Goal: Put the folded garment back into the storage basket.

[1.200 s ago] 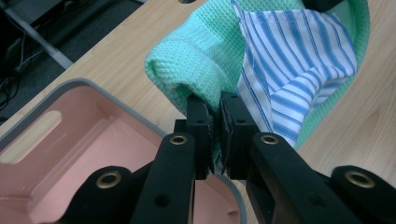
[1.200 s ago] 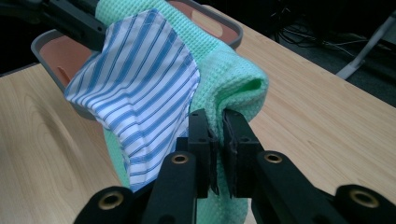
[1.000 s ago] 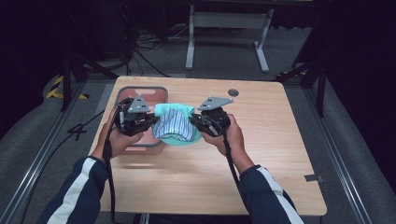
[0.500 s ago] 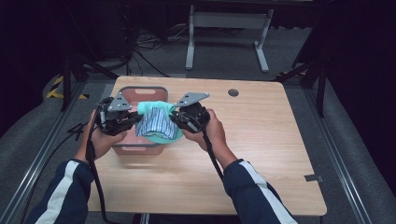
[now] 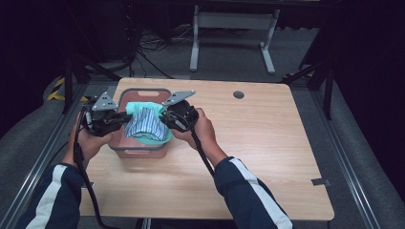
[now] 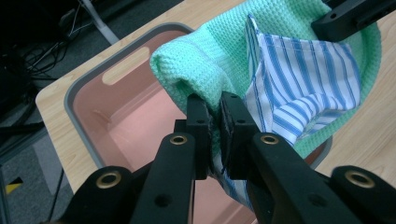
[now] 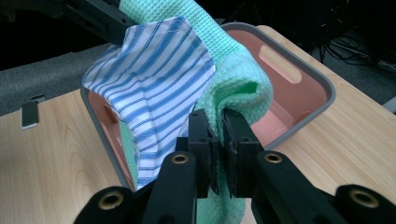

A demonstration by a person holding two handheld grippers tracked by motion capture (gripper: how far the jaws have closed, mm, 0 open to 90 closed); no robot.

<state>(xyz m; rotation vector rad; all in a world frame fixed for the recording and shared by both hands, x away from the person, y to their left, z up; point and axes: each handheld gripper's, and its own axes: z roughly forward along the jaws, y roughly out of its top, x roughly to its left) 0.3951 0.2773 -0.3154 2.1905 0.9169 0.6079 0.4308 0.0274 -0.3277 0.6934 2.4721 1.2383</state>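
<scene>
A folded bundle, a green waffle towel point(image 6: 210, 51) wrapped around a blue-and-white striped cloth point(image 6: 303, 79), hangs between my two grippers over a pink bin with a grey rim point(image 5: 143, 89). My left gripper point(image 5: 125, 117) is shut on the bundle's left edge; in its own view the left gripper point(image 6: 214, 109) pinches the green fold. My right gripper point(image 5: 162, 116) is shut on the right edge, and the right gripper point(image 7: 216, 123) clamps green towel point(image 7: 233, 70) beside the striped cloth point(image 7: 154, 79). The bundle's lower part dips inside the bin point(image 7: 322, 79).
The bin stands at the back left of the wooden table point(image 5: 267, 143). A round grommet hole point(image 5: 238, 94) sits near the far edge, and a small grey tab point(image 5: 320, 182) lies at the front right. A white desk frame point(image 5: 229, 24) and cables are on the floor beyond.
Both grippers have carried the cloth bundle leftward from the table's middle to above the pink bin, and it now hangs lower into the bin.
</scene>
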